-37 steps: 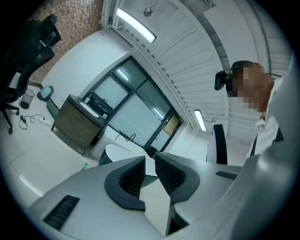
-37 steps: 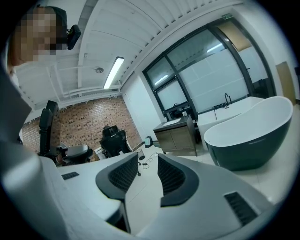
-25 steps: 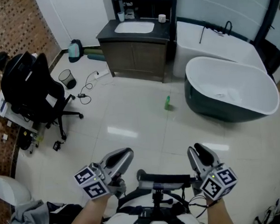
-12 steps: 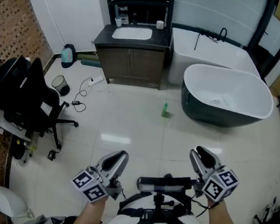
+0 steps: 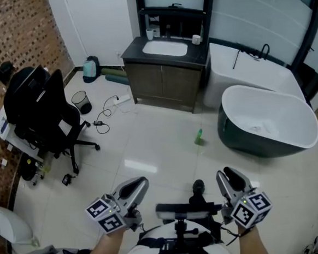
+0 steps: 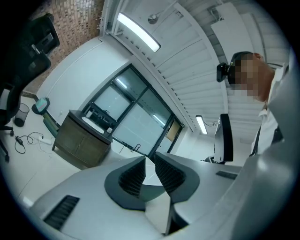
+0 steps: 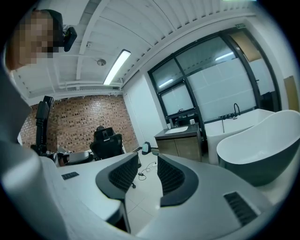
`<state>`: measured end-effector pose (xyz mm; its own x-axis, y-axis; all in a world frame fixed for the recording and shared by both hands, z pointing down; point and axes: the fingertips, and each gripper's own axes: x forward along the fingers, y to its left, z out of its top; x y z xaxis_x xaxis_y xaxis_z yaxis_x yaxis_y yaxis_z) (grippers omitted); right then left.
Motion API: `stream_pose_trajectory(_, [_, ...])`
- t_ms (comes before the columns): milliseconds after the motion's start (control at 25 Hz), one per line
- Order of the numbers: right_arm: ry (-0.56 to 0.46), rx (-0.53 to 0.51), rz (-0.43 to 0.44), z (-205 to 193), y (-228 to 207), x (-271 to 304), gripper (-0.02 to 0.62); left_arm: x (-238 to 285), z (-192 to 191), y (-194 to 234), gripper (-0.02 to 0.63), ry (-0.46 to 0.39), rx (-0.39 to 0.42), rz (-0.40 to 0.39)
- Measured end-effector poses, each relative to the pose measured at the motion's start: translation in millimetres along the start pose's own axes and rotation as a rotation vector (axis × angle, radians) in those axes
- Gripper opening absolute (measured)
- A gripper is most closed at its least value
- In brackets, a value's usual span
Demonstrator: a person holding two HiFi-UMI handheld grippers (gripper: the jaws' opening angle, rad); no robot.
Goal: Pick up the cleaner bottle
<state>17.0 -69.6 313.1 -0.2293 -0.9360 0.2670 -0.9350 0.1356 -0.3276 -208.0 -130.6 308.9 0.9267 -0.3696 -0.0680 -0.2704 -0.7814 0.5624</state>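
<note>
The cleaner bottle is a small green bottle standing on the pale tiled floor, left of the bathtub, only in the head view. Both grippers are held low near the person's body, well short of it. My left gripper points level toward the bathroom; its jaws are shut with nothing in them. My right gripper hangs at the lower right. In the right gripper view its jaws stand a little apart with only floor showing between them.
A dark free-standing bathtub stands right of the bottle. A wooden vanity with a sink is at the back. A black office chair, a waste bin and a floor cable are at the left.
The whole view has shifted: the bottle now sits lower and slightly further right in the head view, so nearer. Both grippers keep their places at the bottom of the frame, jaws unchanged.
</note>
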Motion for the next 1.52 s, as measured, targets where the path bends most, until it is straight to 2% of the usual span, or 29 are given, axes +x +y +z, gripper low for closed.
stream_pose_trajectory(400, [-0.009, -0.049, 0.052, 23, -13, 41, 0.13, 19, 15, 20, 0.046, -0.036, 0.024, 0.022])
stream_pose_trajectory(800, [-0.014, -0.019, 0.028, 41, -68, 67, 0.13, 79, 21, 39, 0.046, 0.005, 0.03, 0.009])
stream_pose_trajectory(1120, [-0.011, 0.024, -0.007, 53, -121, 83, 0.13, 138, 19, 54, 0.046, 0.063, 0.007, -0.003])
stream_pose_trajectory(1520, [0.017, 0.13, -0.124, 36, -190, 72, 0.13, 209, 1, 62, 0.044, 0.165, -0.027, -0.058])
